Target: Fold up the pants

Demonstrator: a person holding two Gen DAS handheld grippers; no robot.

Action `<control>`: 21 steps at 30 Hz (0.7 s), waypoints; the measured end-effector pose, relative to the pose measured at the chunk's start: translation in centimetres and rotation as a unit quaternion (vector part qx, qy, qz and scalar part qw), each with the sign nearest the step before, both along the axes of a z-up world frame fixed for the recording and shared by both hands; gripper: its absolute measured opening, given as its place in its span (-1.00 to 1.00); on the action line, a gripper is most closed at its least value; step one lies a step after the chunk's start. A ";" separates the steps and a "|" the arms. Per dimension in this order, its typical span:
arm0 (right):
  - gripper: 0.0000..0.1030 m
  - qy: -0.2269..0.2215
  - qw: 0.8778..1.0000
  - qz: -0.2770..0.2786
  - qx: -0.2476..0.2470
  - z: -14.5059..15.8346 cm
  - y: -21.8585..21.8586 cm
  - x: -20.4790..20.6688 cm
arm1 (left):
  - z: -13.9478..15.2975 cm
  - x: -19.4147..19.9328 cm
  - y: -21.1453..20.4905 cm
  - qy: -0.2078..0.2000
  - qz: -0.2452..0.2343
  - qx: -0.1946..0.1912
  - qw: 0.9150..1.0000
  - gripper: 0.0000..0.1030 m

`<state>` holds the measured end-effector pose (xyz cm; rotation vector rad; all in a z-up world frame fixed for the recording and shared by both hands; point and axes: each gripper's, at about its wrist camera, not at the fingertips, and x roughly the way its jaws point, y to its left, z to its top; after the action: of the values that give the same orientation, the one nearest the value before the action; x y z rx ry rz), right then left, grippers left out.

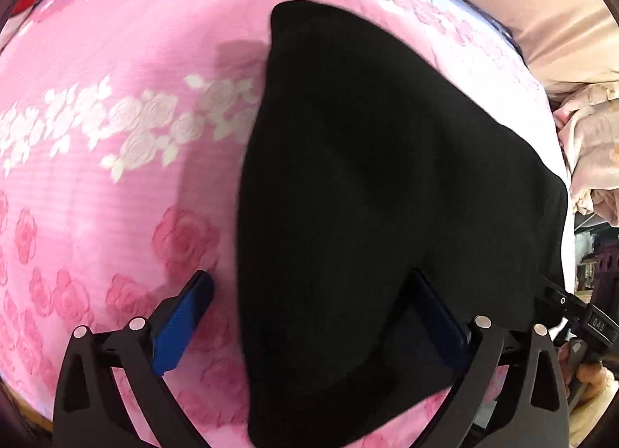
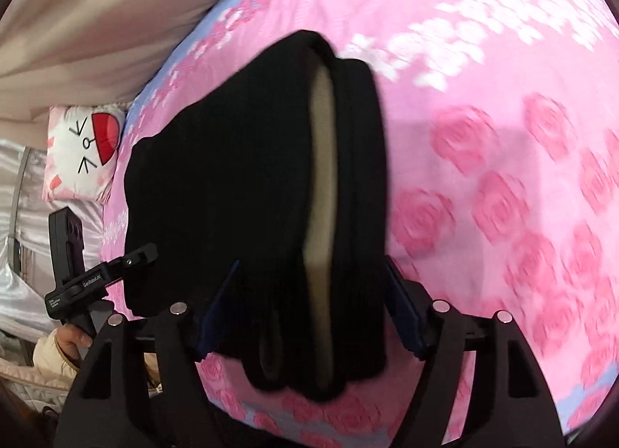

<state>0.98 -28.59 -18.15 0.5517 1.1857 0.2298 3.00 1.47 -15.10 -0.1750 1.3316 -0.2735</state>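
Observation:
Black pants (image 1: 387,177) lie folded in a thick bundle on a pink rose-print bedsheet (image 1: 116,158). My left gripper (image 1: 309,316) is wide open: one blue finger (image 1: 185,324) stands over the sheet, the other over the fabric, with the bundle's left edge between them untouched. In the right wrist view the bundle (image 2: 232,177) shows a cream lining (image 2: 321,177) at its end. My right gripper (image 2: 309,308) straddles that end, its blue pads pressing both sides of the stacked layers. The other gripper shows at the frame edge in each view (image 1: 572,312) (image 2: 77,281).
A white pillow with a cat face and red bow (image 2: 83,150) lies at the bed's head. A beige curtain (image 2: 96,3) hangs along the bed's far side. Crumpled pale bedding (image 1: 592,146) is heaped beyond the bed's edge. A hand and cream sleeve (image 2: 62,351) hold the left gripper.

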 end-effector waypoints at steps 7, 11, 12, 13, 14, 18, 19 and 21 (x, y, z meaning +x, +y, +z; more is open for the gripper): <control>-0.33 -0.003 0.999 0.002 0.035 0.7 -0.8 0.0 | 1.0 1.1 -2.5 0.001 -0.039 -0.018 0.999 -0.10; -0.36 -0.014 0.999 0.008 0.043 1.9 -1.6 -0.5 | 2.3 1.2 -0.6 0.003 -0.043 -0.028 0.999 -0.29; -0.37 -0.015 0.999 0.010 0.043 2.1 -1.5 -0.5 | 2.6 1.2 -0.5 0.001 -0.046 -0.027 0.999 -0.30; -0.37 -0.014 0.999 0.010 0.042 2.0 -1.8 -0.6 | 2.7 1.4 -0.6 0.000 -0.044 -0.029 0.999 -0.30; -0.37 -0.010 0.999 0.010 0.040 1.7 -1.8 -0.5 | 2.5 1.6 -0.5 0.002 -0.041 -0.032 0.999 -0.30; -0.36 0.002 0.999 0.005 0.047 0.5 -2.2 -0.1 | 1.3 1.6 0.5 0.012 -0.030 -0.042 0.999 0.11; -0.33 0.005 0.999 0.000 0.053 0.1 -2.2 0.1 | 0.8 1.5 1.2 0.014 -0.020 -0.044 0.999 0.38; -0.22 0.008 0.998 -0.001 0.059 -0.4 -2.8 -0.1 | 0.2 1.4 1.6 0.008 -0.002 -0.069 0.998 0.53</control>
<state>0.89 -31.34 -18.54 0.6599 1.1928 0.2954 4.43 3.10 -14.87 -0.2913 1.3296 -0.3698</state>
